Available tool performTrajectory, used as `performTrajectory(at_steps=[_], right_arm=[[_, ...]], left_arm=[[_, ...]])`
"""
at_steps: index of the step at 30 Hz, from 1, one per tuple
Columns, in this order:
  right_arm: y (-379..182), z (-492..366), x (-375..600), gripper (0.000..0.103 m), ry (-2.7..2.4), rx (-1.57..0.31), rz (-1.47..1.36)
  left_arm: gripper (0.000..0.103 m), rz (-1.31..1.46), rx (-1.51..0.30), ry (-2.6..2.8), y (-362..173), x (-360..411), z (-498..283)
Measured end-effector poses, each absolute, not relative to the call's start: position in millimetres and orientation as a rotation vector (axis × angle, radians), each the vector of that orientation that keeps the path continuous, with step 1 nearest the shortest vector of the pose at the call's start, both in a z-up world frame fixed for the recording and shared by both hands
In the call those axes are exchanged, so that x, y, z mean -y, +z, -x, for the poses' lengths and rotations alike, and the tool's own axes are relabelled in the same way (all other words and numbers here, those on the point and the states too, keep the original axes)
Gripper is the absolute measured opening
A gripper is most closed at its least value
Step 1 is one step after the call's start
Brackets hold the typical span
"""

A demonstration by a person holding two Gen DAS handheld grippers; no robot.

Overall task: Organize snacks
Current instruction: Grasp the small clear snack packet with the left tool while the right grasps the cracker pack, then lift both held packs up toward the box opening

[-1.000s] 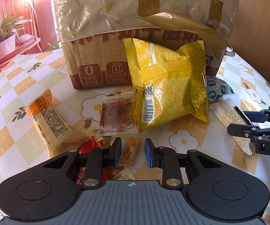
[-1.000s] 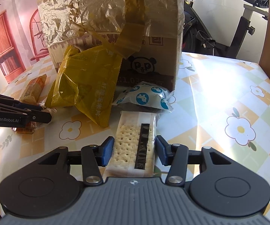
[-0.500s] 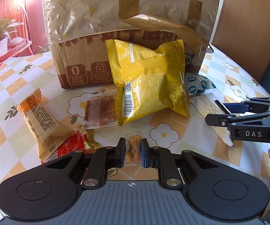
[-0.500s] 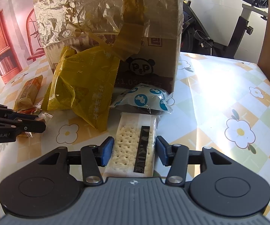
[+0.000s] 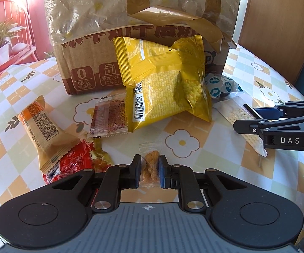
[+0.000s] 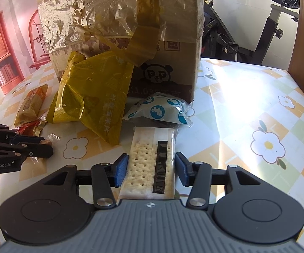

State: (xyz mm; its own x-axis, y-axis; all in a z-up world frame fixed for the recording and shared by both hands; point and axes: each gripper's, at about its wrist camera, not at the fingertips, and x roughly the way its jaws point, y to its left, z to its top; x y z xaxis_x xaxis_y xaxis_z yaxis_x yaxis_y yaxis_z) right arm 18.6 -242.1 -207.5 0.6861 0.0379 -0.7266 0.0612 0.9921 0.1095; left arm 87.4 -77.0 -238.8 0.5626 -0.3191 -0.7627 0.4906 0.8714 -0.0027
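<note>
The table point(image 5: 14, 126), under a cloth of checks and daisies, bears a cardboard box point(image 5: 84, 63) at twelve o'clock, a yellow bag point(image 5: 168, 88) leaning against it, an orange packet point(image 5: 40, 124) at nine and a cracker pack point(image 6: 149, 164) at three.

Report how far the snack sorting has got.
Nothing looks put away yet. In hand: the left hand-held gripper is shut on a small clear snack packet; the right hand-held gripper straddles the cracker pack. Left on the table: the yellow bag, orange bar and blue-spotted packet beside the cardboard box.
</note>
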Motion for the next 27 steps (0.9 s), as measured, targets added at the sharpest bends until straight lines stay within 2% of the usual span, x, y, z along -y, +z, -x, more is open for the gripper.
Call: performTrajectory(at_steps=[5,11,27], right_arm=[[-204,-15,242,0.049,-0.008,-0.815,-0.128],[-183,3,241,0.049,-0.003,-0.729,-0.098],[-89,-17,249,0.049,-0.096,-0.368,0.066]], left_arm=[[0.018,-0.187,-0.819,-0.487,-230,71,-84],[0.018,-0.151,-0.733,-0.534,-199,69,-79],[0.018,-0.045,-0.392,-0.521,-69,64,-103]])
